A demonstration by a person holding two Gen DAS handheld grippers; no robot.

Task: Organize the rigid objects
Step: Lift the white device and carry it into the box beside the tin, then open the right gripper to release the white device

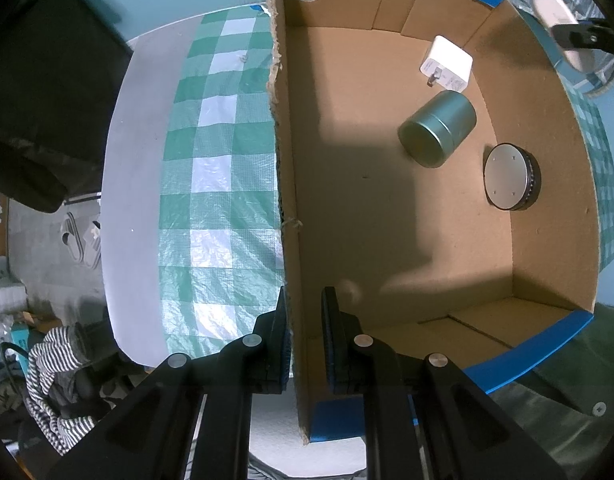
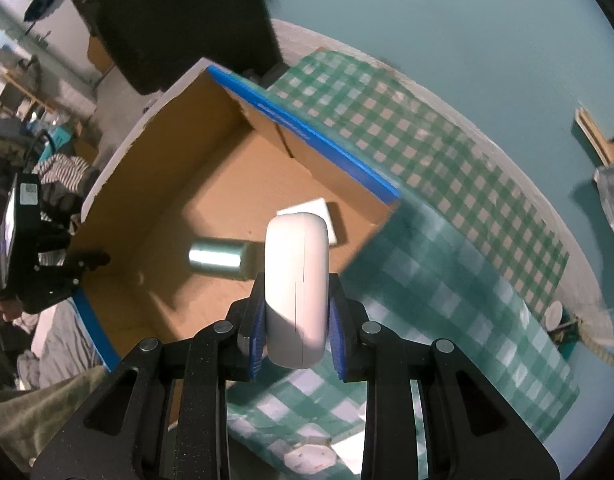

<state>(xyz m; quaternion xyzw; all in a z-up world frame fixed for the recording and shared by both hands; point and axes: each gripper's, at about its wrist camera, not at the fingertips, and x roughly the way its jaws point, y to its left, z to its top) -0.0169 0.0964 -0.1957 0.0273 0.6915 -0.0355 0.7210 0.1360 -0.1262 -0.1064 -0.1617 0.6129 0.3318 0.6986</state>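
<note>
Your left hand-held gripper [image 1: 305, 332] points straight down and pinches the near side wall of the cardboard box [image 1: 285, 184], one blue pad outside the wall and one inside. Your right hand-held gripper [image 2: 296, 316] is clamped on a white rounded case [image 2: 297, 280], its blue pads pressing both flat sides, and the case stands upright between them, held in the air above the box's corner and the checked cloth.

Beyond the left gripper's fingers, the box floor is bare and partly in shadow. Farther in lie three things: a round metal-faced disc [image 1: 507, 176] leaning against the far wall, a green metal tin [image 1: 439, 128] on its side just beside it, and a white power adapter [image 1: 447, 64] near the far corner, close to the tin but whether touching you cannot tell.

The box sits on a green-and-white checked cloth [image 1: 215, 184] that covers the surface [image 1: 135, 184]. In the right wrist view the tin and the adapter show behind the held case.
</note>
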